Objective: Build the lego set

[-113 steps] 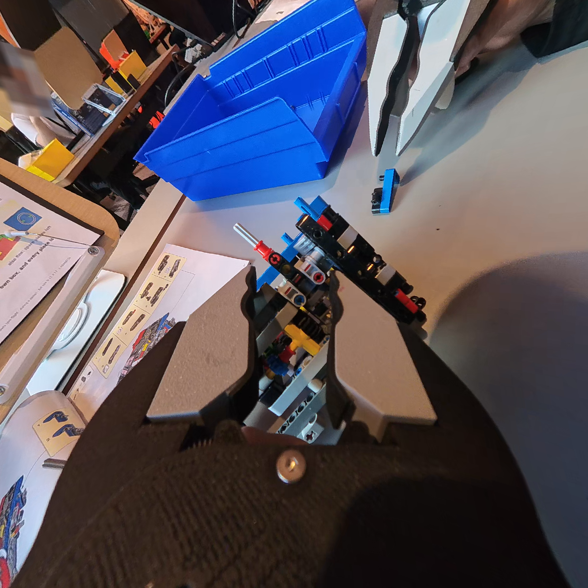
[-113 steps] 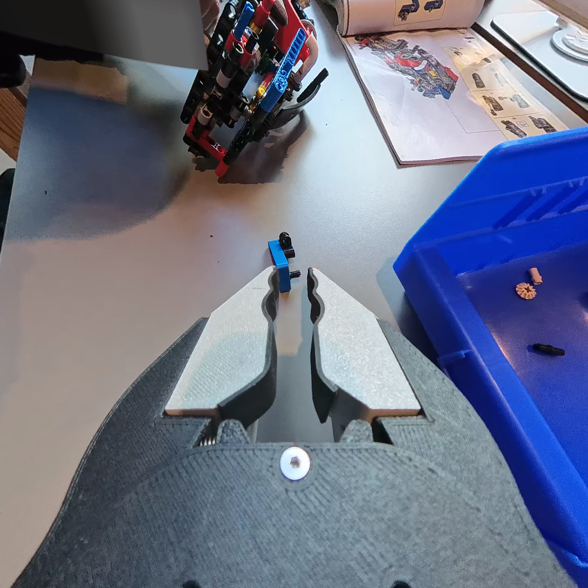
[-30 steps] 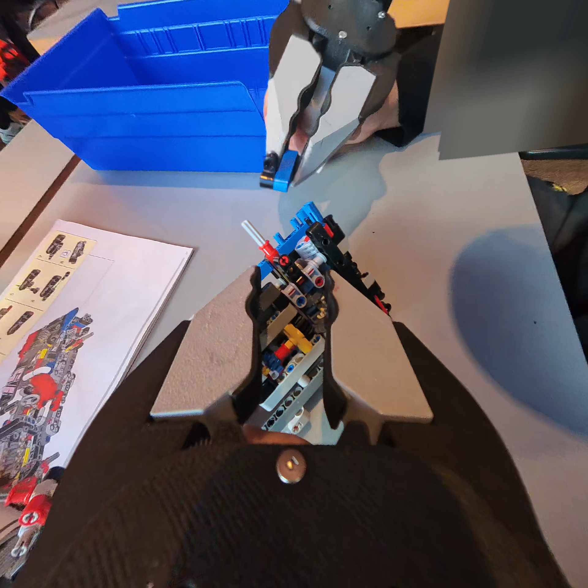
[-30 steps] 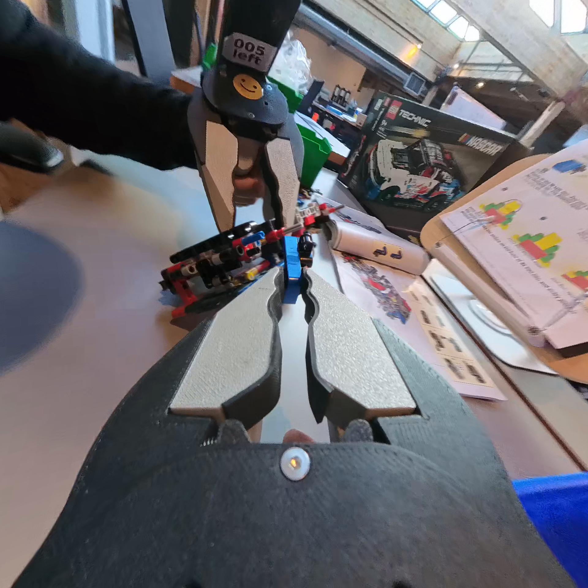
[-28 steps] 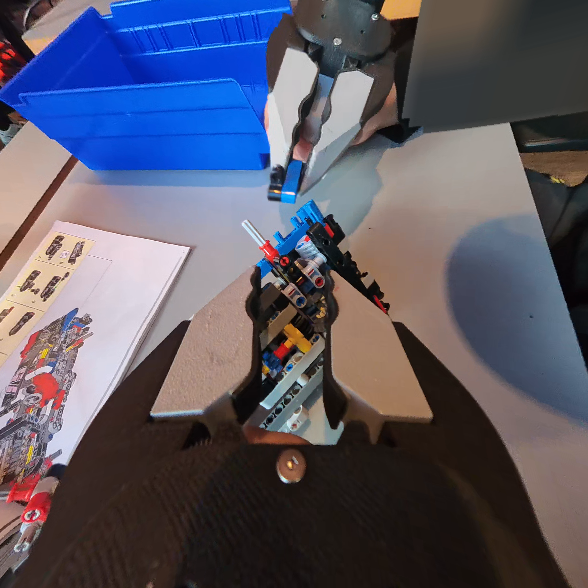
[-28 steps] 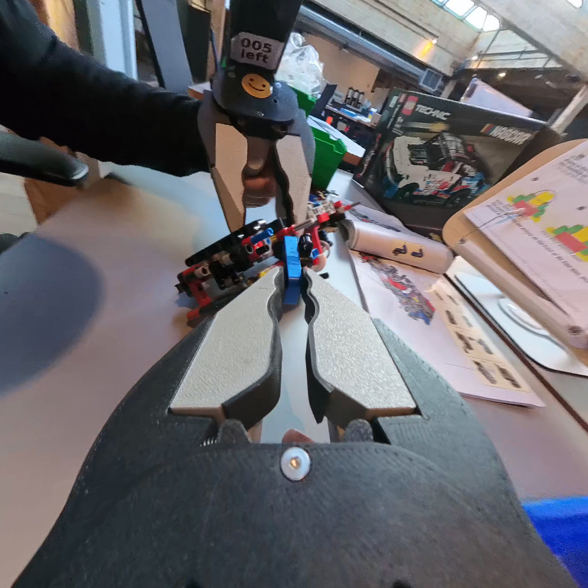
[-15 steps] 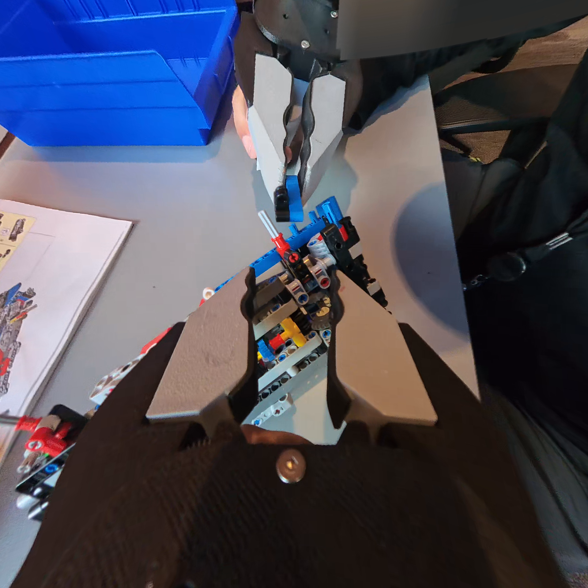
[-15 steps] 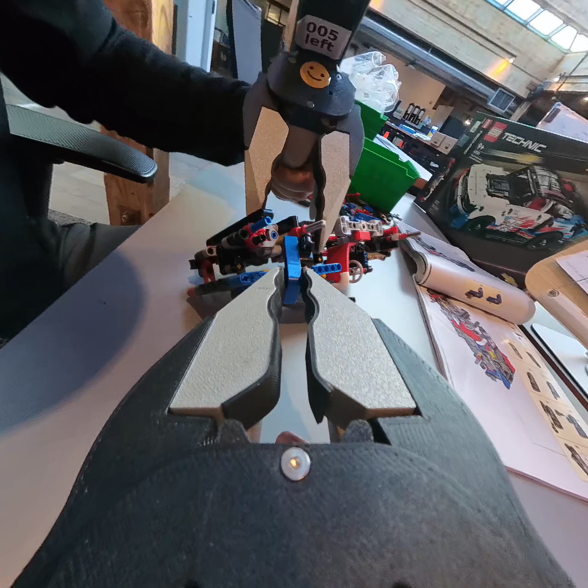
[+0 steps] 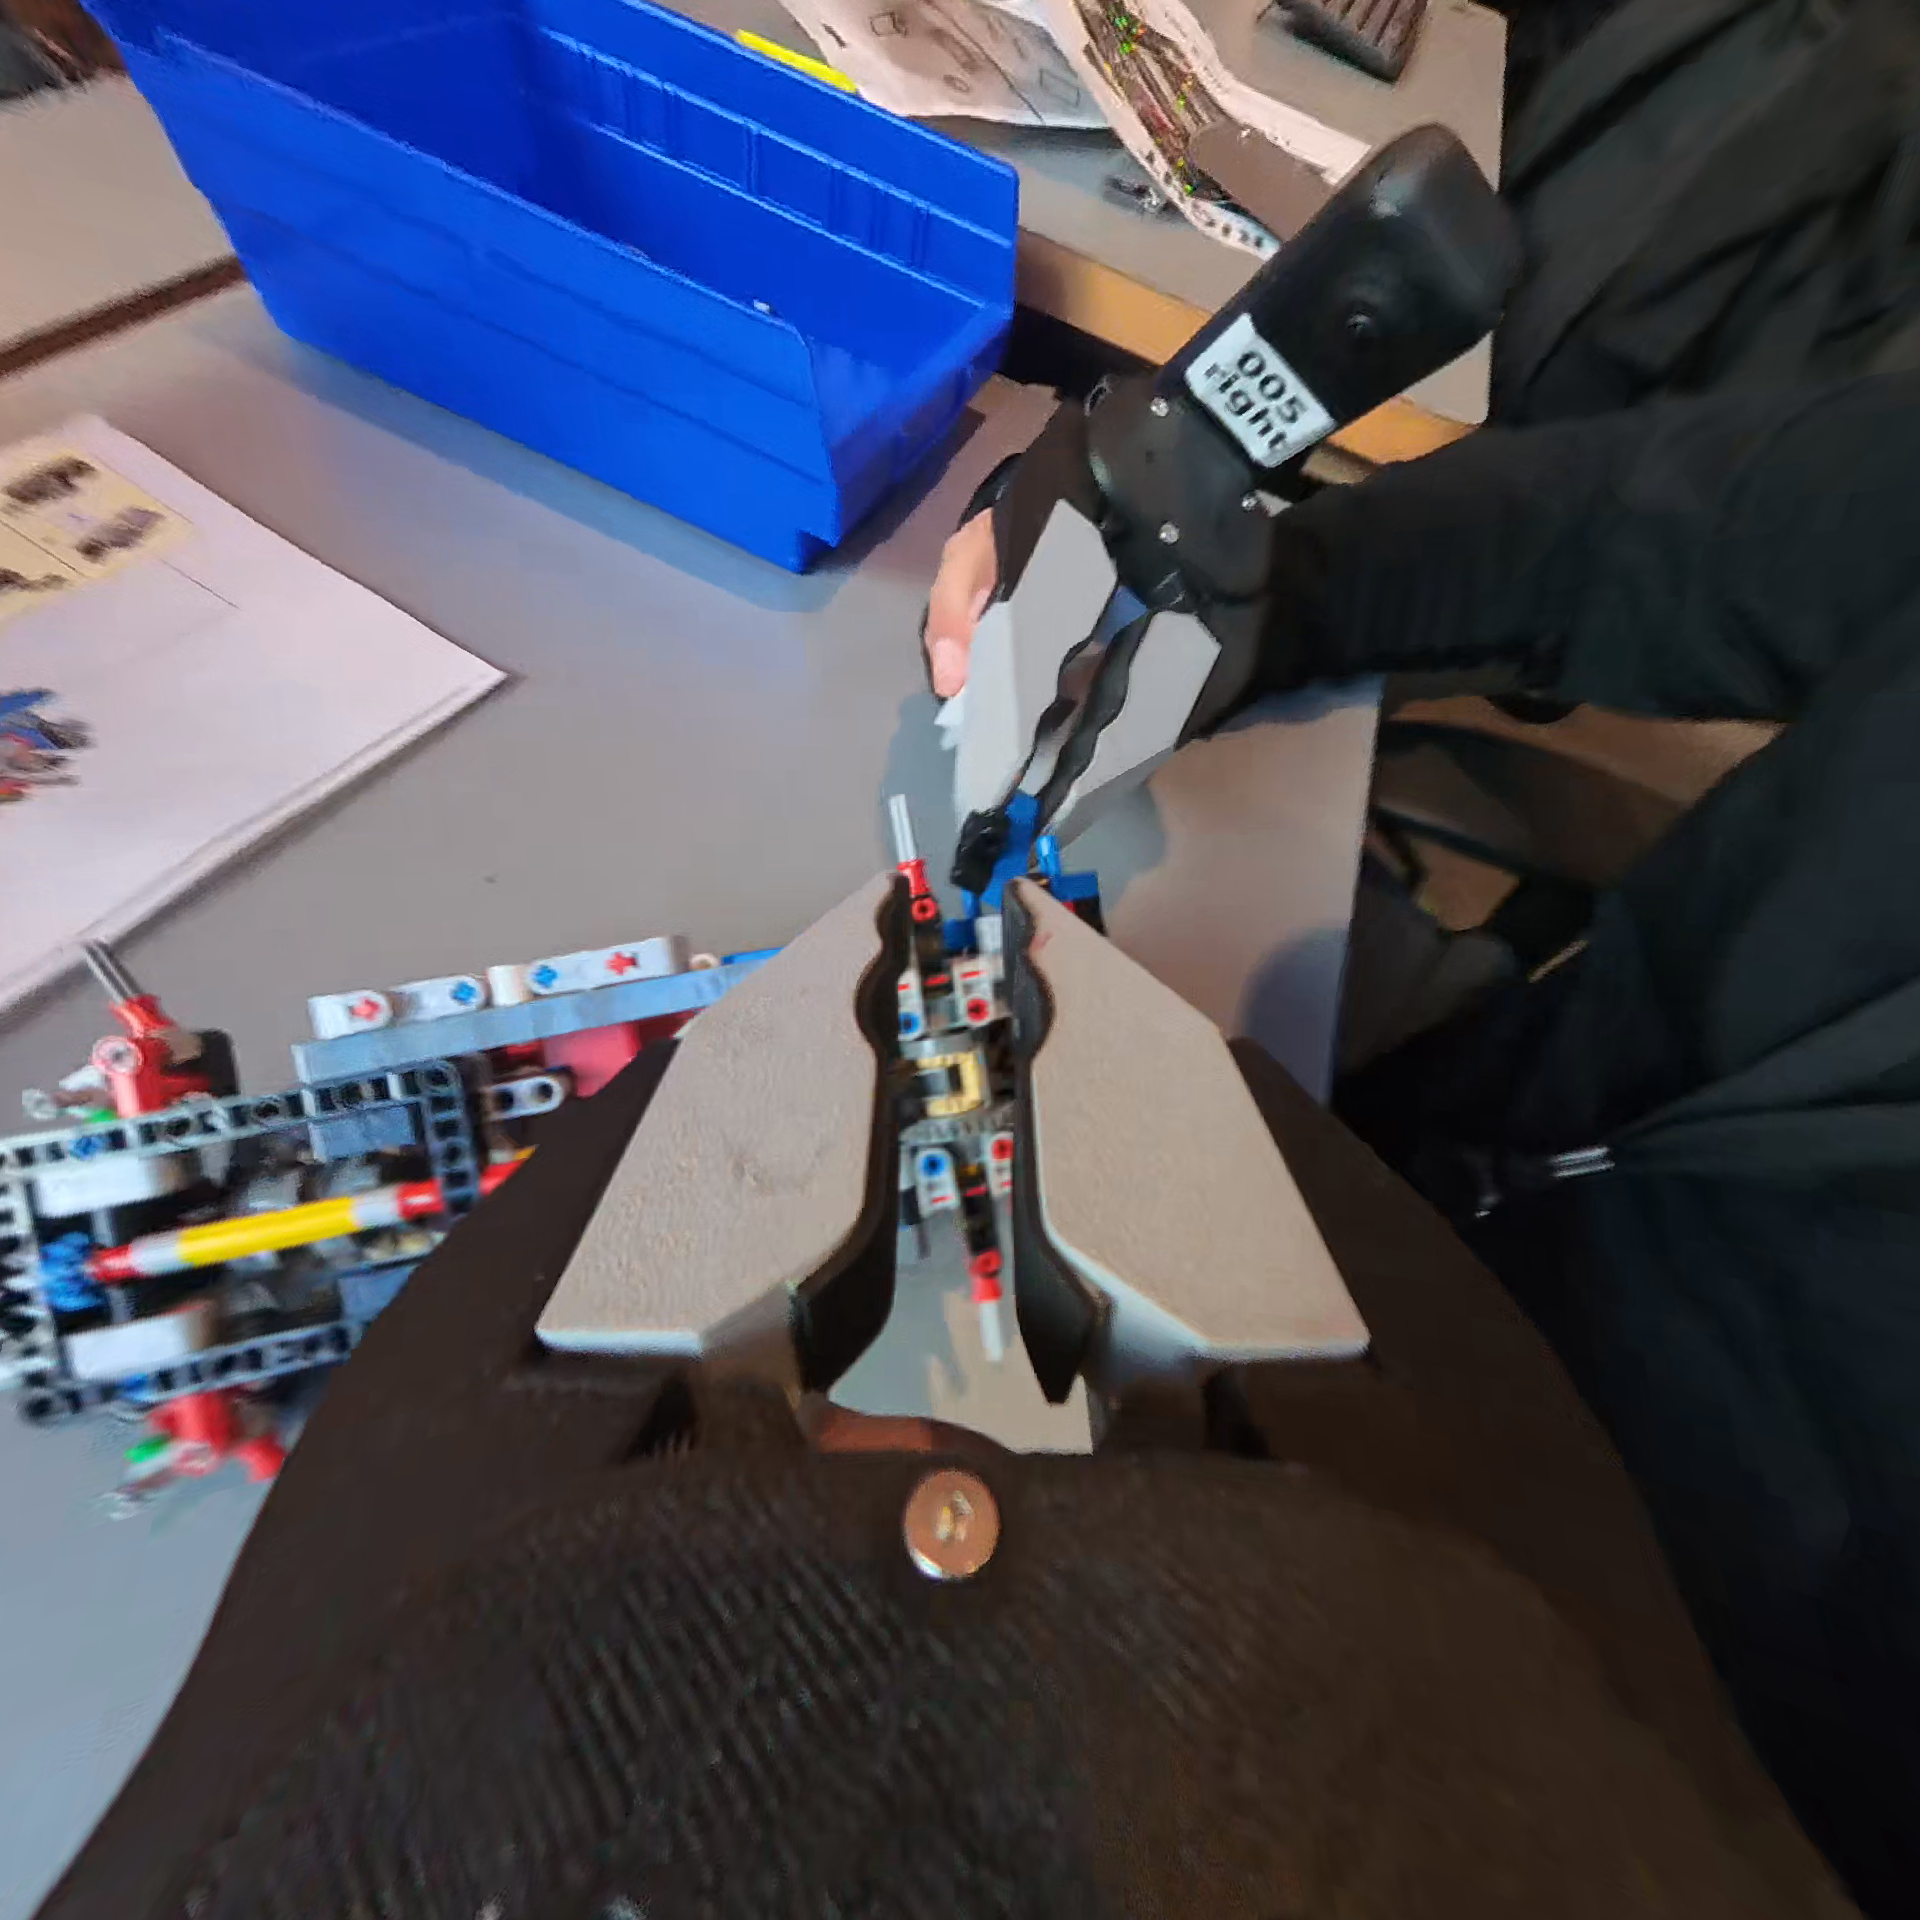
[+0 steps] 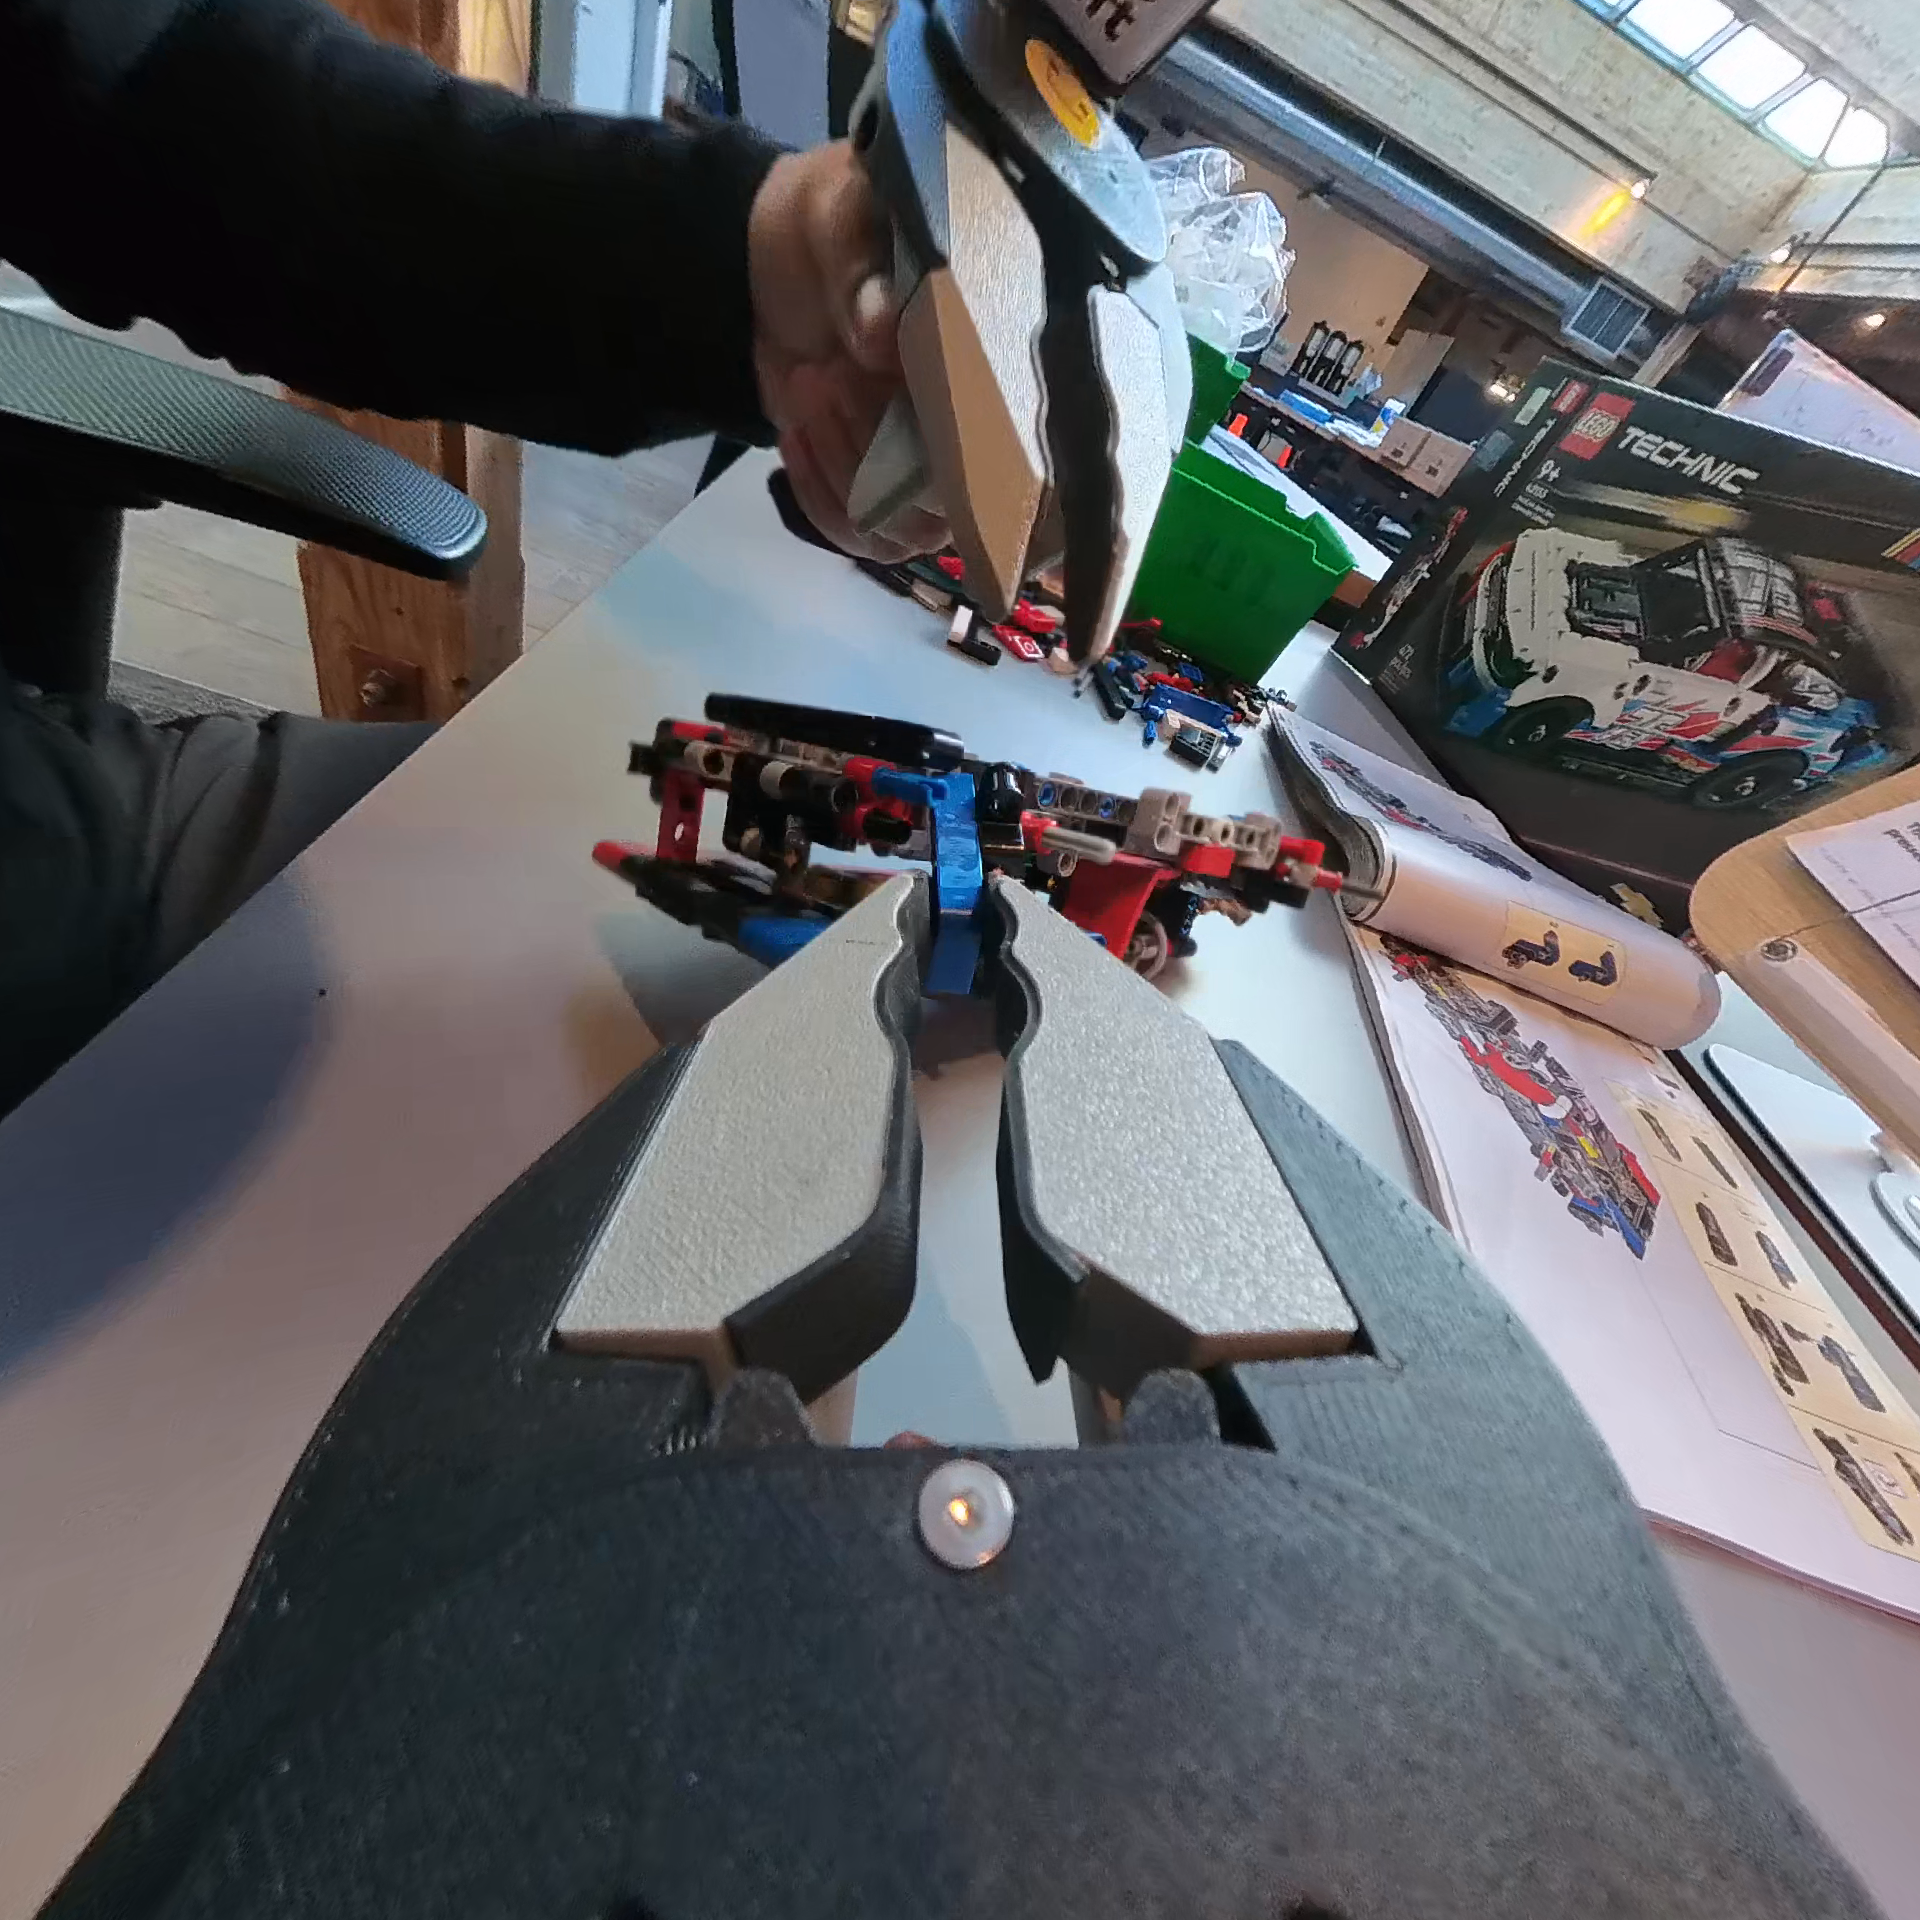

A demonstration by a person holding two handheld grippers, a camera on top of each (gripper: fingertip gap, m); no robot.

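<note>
A small blue piece (image 10: 956, 883) is pinched between the tips of the right gripper (image 10: 954, 914) and held against the near end of the model (image 10: 935, 821), which lies on the table (image 10: 312, 1091) near its edge. In the left wrist view, the left gripper (image 9: 954, 904) is seen straddling part of the model (image 9: 951, 1070); whether it is clamped cannot be told. A blue bin (image 9: 582, 260) stands farther back, and a manual (image 10: 1558, 1143) lies open beside the model.

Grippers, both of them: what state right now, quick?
Left gripper: nearly closed, nothing visible in it, raised above the multicoloured brick model.
Right gripper: closed on the small blue beam with black pin, at the model.
</note>
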